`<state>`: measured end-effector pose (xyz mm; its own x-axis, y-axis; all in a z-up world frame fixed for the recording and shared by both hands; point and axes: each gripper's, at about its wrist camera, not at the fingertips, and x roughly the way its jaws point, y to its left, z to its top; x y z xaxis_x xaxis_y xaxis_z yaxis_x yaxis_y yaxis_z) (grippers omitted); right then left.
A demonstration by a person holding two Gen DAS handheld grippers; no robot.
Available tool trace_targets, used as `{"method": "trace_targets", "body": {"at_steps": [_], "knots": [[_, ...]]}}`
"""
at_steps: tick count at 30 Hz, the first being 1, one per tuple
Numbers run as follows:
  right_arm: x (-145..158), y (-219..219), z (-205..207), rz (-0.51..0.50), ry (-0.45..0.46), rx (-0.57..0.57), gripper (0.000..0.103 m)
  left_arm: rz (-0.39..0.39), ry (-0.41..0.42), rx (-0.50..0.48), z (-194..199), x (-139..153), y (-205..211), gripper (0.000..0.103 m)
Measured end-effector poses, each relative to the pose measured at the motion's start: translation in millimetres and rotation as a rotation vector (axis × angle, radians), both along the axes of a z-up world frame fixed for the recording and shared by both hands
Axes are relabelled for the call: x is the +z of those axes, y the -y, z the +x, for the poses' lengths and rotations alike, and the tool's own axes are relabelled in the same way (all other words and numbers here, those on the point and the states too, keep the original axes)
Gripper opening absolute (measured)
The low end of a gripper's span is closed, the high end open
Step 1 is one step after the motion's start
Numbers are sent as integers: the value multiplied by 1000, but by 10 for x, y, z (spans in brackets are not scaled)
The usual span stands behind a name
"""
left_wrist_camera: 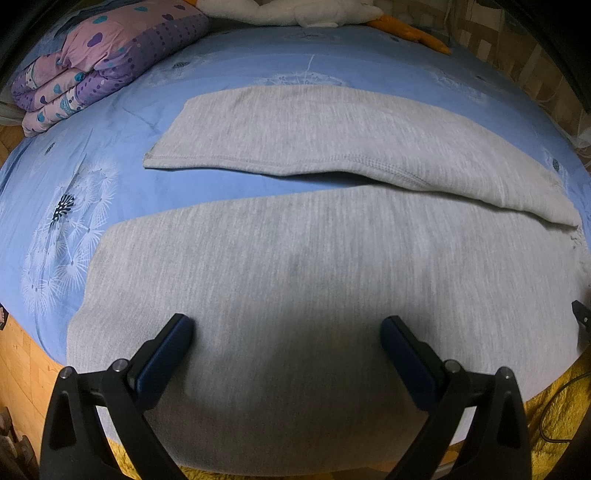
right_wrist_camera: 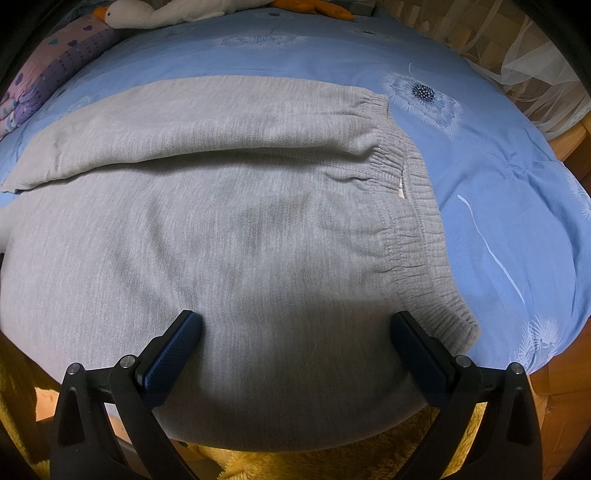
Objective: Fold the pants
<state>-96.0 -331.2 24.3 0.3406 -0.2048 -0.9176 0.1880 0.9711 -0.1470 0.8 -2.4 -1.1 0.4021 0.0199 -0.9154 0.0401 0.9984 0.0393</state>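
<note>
Grey sweatpants [left_wrist_camera: 295,266] lie flat on a blue bed. In the left wrist view the two legs spread apart, the far leg [left_wrist_camera: 295,125] ending in a hem at the left. In the right wrist view the pants [right_wrist_camera: 221,240] show their elastic waistband [right_wrist_camera: 410,221] at the right. My left gripper [left_wrist_camera: 287,330] is open and empty, just above the near leg by the bed's front edge. My right gripper [right_wrist_camera: 295,326] is open and empty above the hip area near the waistband. A tip of the other gripper [left_wrist_camera: 581,314] shows at the right edge.
The blue dandelion-print bedsheet [left_wrist_camera: 74,192] covers the bed. A folded purple and pink quilt [left_wrist_camera: 107,55] lies at the far left. A white plush goose [right_wrist_camera: 159,13] lies at the bed's head. A yellow fluffy rug [right_wrist_camera: 314,465] and wood floor lie below the front edge.
</note>
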Motion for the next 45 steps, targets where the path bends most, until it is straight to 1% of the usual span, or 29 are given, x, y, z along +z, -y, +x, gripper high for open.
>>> {"method": "trace_targets", "body": {"at_steps": [37,44,45], "knots": [[0,0,1,-1,-1,0,103,1,0,0,1,-1,2,103],[55,9,-18,10,-20,-3,103,-7,-17,0,32,26,-6,103],[31,44,58,11,-20,-3,103,-12,-23,0,37,37,-15,103]]}}
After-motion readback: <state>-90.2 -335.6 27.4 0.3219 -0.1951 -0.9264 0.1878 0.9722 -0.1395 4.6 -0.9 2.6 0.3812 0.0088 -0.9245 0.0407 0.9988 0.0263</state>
